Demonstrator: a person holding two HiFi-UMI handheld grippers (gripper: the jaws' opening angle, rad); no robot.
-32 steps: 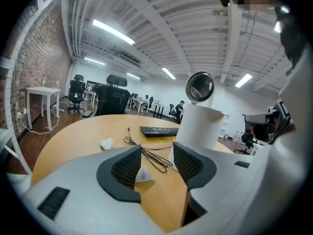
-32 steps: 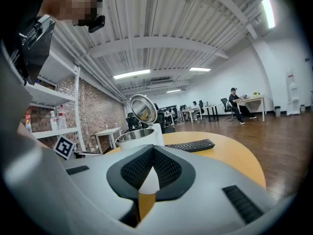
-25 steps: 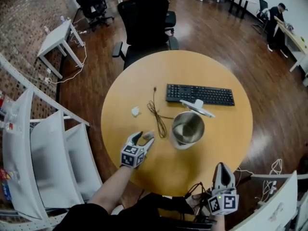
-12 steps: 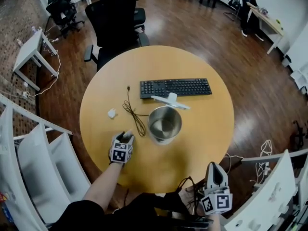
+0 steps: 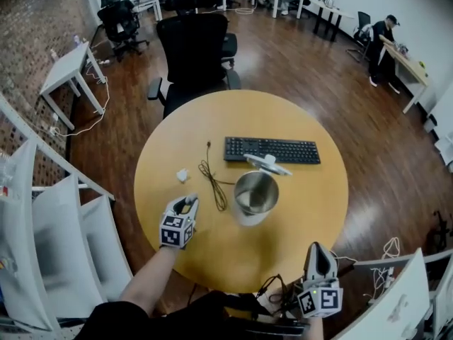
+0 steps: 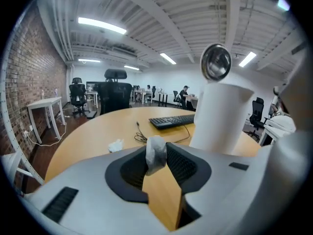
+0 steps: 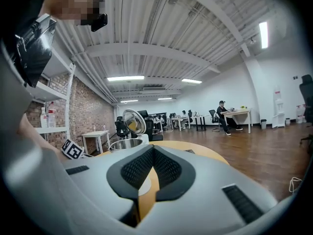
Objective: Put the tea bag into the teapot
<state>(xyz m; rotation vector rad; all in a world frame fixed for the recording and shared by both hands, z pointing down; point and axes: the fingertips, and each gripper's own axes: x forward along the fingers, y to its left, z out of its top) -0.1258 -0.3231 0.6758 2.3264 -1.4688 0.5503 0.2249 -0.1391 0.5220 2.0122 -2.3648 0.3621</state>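
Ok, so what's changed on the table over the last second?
The left tool moved forward onto the tea bag, and its jaws are closing with the tea bag pinched between them; a second ago they stood wide open just short of it. The teapot, keyboard, cable and the right tool, shut and empty, stayed as they were.

Open-plan office: black swivel chairs (image 5: 195,44), white desks (image 5: 67,66), keyboard (image 5: 272,149) on round table (image 5: 212,250), brick wall (image 5: 35,6).
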